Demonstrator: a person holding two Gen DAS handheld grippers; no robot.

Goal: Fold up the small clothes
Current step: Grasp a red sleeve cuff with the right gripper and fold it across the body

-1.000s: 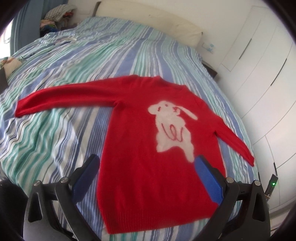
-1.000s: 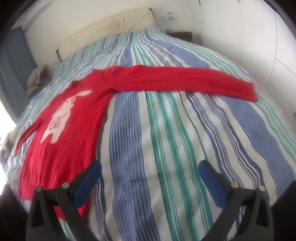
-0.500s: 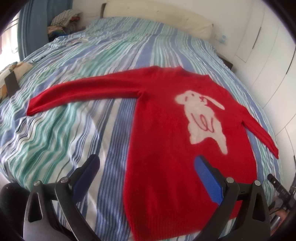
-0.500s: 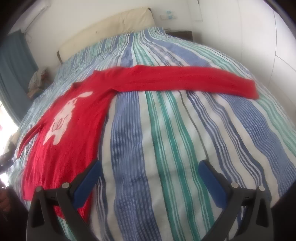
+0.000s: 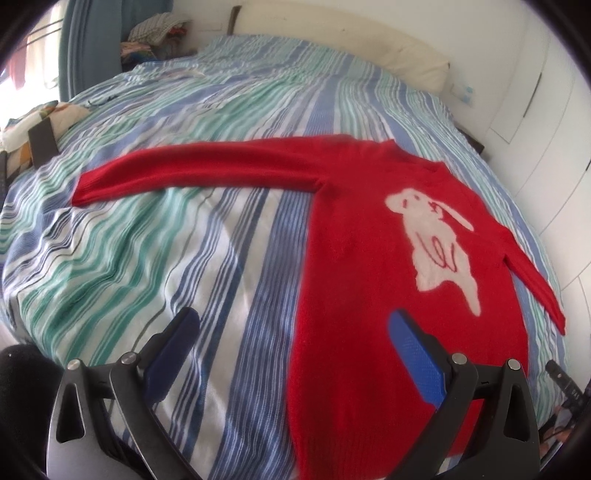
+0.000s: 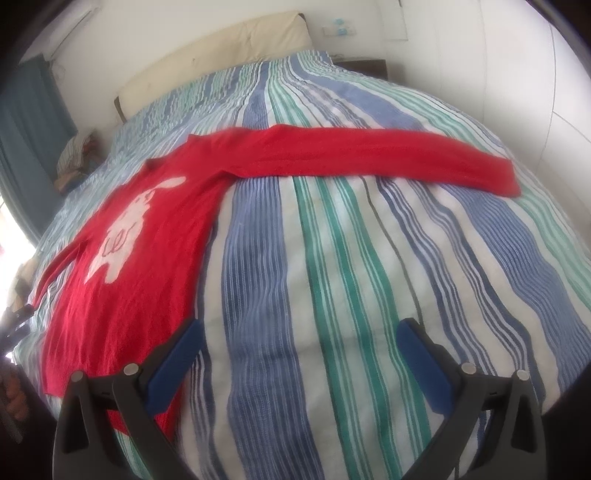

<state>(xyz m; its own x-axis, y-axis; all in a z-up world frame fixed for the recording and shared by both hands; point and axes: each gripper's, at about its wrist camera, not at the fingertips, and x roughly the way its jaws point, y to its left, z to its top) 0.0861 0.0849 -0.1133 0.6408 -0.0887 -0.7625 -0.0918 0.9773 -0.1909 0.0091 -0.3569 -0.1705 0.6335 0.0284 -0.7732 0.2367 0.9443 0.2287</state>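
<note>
A red sweater with a white rabbit on its front lies flat on the striped bed, both sleeves spread out. In the left wrist view one sleeve stretches left and the other runs down the right. My left gripper is open and empty, held above the sweater's lower left edge. In the right wrist view the sweater lies at left with a long sleeve stretching right. My right gripper is open and empty above bare bedcover beside the sweater's hem.
The striped blue, green and white bedcover fills both views. A beige headboard stands at the far end. Piled clothes lie at the far left. White wardrobe doors stand on the right.
My left gripper has swung left, so the sweater sits further right in its view. My right gripper has shifted slightly; the sweater has not moved.
</note>
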